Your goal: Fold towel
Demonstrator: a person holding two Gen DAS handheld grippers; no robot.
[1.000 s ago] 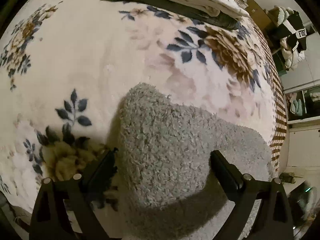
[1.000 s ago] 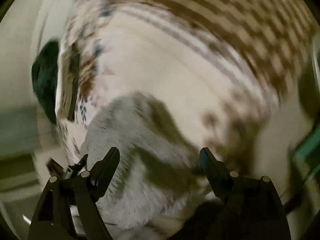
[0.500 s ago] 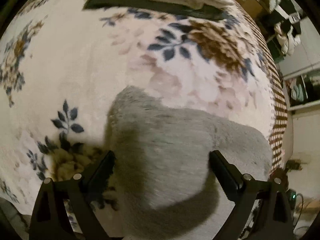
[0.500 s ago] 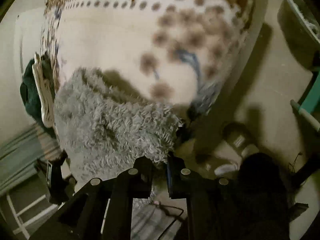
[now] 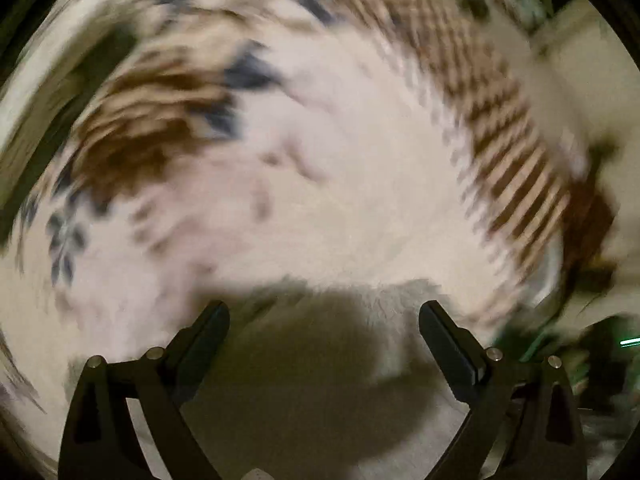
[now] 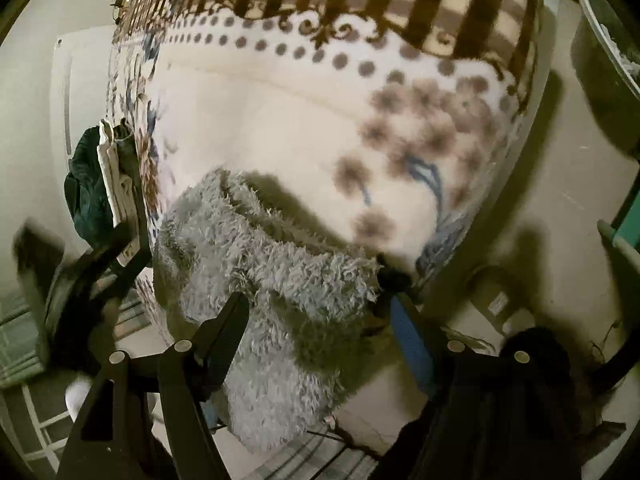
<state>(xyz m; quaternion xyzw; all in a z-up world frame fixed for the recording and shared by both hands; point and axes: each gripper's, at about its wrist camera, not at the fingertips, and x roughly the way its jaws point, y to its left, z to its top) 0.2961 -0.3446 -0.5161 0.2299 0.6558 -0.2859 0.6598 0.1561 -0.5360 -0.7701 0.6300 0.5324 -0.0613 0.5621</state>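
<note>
1. The right gripper (image 6: 316, 312) has its fingers (image 6: 224, 328) spread wide apart, released, with the grey shaggy towel (image 6: 272, 280) lying between them and nothing pinched.
2. The towel sits bunched at the near edge of the bed, a raised fold running across its top, and its lower part hangs over the edge below the fingers.
3. The left gripper (image 5: 324, 320) also has its fingers (image 5: 208, 328) parted and grasping nothing; a grey, shadowed mass lies between them, probably the towel (image 5: 384, 300), though heavy blur in the left wrist view makes that hard to confirm.
4. Under the towel spreads a cream blanket (image 6: 280, 120) with brown flower spots, a row of dots and a brown checked border at its far side.
5. The left wrist view shows the same blanket (image 5: 340, 184) smeared, with brown and dark blue floral patches.
6. At the far left of the bed lies a stack of pale and dark green folded cloths (image 6: 104, 176).
7. A pale floor (image 6: 560, 248) lies to the right of the bed.
</note>
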